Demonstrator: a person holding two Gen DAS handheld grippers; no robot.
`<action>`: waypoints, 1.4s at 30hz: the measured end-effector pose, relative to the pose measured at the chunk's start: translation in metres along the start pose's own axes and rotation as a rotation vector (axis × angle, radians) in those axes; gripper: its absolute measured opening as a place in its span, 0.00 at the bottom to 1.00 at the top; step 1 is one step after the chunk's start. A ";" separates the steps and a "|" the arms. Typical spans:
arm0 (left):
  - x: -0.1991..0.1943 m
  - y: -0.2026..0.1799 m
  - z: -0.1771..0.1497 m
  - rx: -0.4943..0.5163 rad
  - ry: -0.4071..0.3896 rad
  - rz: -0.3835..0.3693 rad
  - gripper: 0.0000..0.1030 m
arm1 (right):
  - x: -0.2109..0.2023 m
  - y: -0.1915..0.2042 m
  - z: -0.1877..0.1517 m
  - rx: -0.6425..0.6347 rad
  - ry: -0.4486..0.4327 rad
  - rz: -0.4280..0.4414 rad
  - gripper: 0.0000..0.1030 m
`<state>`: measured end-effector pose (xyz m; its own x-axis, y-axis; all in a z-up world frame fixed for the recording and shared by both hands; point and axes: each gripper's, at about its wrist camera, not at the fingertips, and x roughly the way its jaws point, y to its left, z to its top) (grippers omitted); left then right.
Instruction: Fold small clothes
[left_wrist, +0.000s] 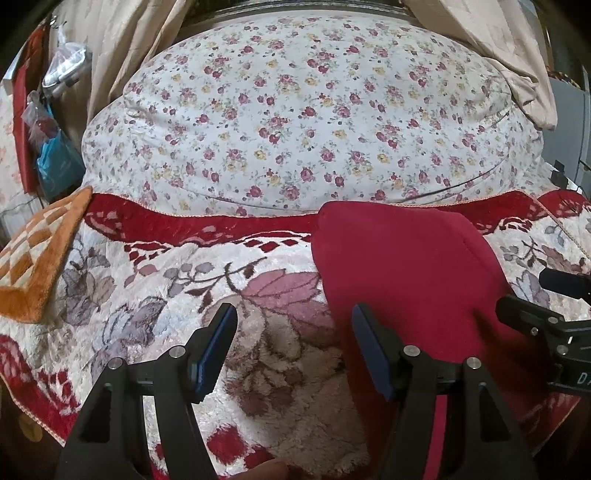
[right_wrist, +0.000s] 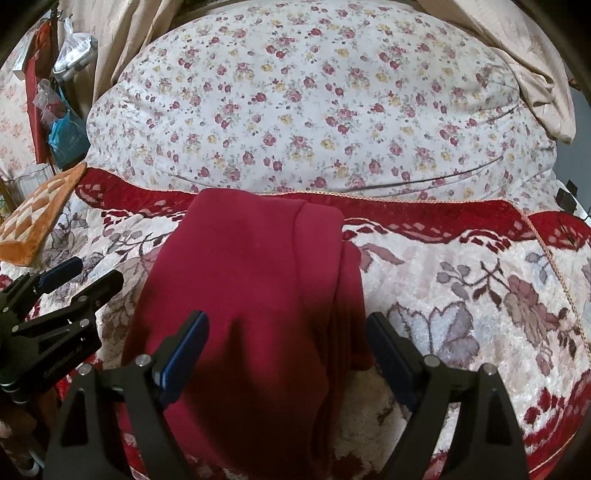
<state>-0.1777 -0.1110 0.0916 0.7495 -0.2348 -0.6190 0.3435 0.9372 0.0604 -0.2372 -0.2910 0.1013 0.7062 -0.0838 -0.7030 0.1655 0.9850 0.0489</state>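
Note:
A dark red garment (right_wrist: 255, 280) lies folded lengthwise on the floral plush blanket (right_wrist: 461, 295); it also shows in the left wrist view (left_wrist: 406, 273). My right gripper (right_wrist: 288, 325) is open and empty, hovering over the garment's near part, its jaws spread wider than the cloth's right fold. My left gripper (left_wrist: 295, 321) is open and empty above the blanket, just left of the garment's left edge. Each gripper shows in the other's view: the right one (left_wrist: 532, 295) at the right edge, the left one (right_wrist: 85, 275) at the left edge.
A big floral quilt (left_wrist: 295, 122) is heaped behind the blanket's red border. An orange checked mat (left_wrist: 37, 254) lies at the left. Beige curtains (left_wrist: 125, 40) hang behind, with plastic bags (left_wrist: 55, 155) at far left.

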 end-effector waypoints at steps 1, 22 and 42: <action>0.000 0.000 0.000 -0.002 0.001 0.001 0.42 | 0.001 -0.001 0.000 0.003 0.003 0.001 0.87; 0.005 0.001 -0.001 -0.006 0.012 -0.006 0.42 | 0.009 0.002 0.001 0.009 0.024 0.015 0.87; 0.011 -0.002 -0.006 -0.002 0.021 -0.007 0.42 | 0.015 0.008 -0.001 0.004 0.036 0.019 0.87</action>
<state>-0.1740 -0.1136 0.0801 0.7350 -0.2365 -0.6354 0.3481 0.9359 0.0543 -0.2265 -0.2836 0.0904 0.6842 -0.0595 -0.7269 0.1549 0.9858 0.0651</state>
